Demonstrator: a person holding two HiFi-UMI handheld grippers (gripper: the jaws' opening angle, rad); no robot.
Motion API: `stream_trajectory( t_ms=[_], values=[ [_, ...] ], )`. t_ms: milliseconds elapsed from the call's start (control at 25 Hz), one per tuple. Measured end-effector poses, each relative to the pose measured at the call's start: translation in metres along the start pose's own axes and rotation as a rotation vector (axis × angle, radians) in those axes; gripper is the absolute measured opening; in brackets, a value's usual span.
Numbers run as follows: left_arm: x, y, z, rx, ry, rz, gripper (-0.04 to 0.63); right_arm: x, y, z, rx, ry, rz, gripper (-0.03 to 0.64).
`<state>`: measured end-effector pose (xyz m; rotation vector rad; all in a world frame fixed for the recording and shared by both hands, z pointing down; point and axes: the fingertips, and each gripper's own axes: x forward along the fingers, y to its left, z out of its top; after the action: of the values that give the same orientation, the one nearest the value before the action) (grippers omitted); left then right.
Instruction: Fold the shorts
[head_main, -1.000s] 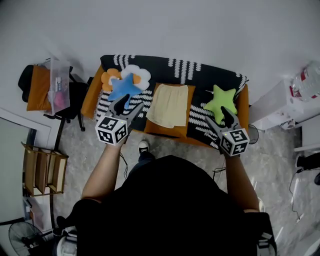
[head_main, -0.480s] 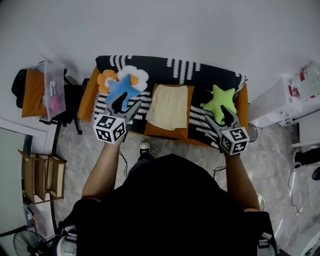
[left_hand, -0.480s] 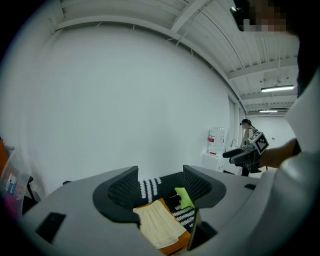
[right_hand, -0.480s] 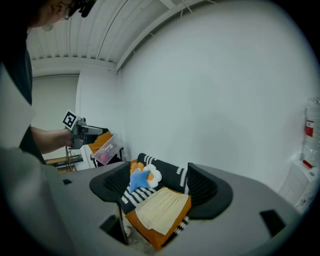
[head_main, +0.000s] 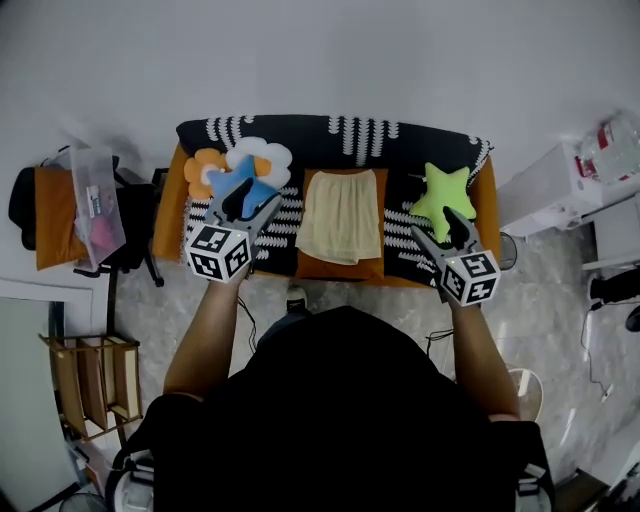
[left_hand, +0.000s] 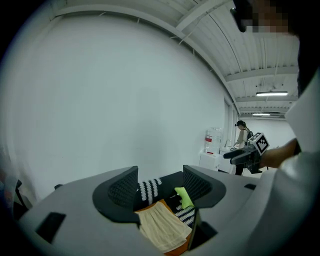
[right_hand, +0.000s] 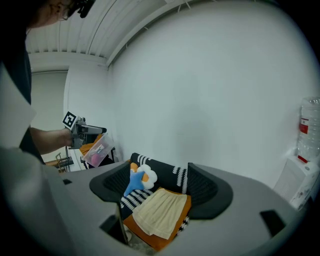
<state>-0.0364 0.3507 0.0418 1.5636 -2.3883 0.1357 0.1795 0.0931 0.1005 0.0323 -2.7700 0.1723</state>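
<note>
Shorts (head_main: 340, 215) on sofa (head_main: 168, 220); pillows (head_main: 240, 172) left (star pillow (head_main: 443, 192) right)

- The left gripper (left_hand: 160, 186) fills the bottom of the frame in grey. Its two ribbed jaws stand apart, with nothing held between them.
- Through the gap, at lower centre, pale yellow shorts (left_hand: 161, 227) lie spread on an orange seat (left_hand: 184, 246).
- Behind the shorts is a black cover with white stripes (left_hand: 150, 189), and to their right a green star cushion (left_hand: 184, 197).
- At middle right, the right gripper (left_hand: 231, 155) and its marker cube (left_hand: 260, 142) are up in the air.
- Beyond it a person in a cap (left_hand: 243, 137) stands near a water dispenser (left_hand: 213, 136).
- A plain white wall (left_hand: 115, 100) fills the left and centre.
</note>
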Motion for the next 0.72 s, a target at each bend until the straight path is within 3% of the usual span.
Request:
stream_trajectory(
  t_ms=[720],
  values=[
    [0.062,0.119,0.012,-0.002,0.043,-0.162,0.299,0.083,0.028,0.024,0.049,0.044,-0.175,0.373]
  ],
)
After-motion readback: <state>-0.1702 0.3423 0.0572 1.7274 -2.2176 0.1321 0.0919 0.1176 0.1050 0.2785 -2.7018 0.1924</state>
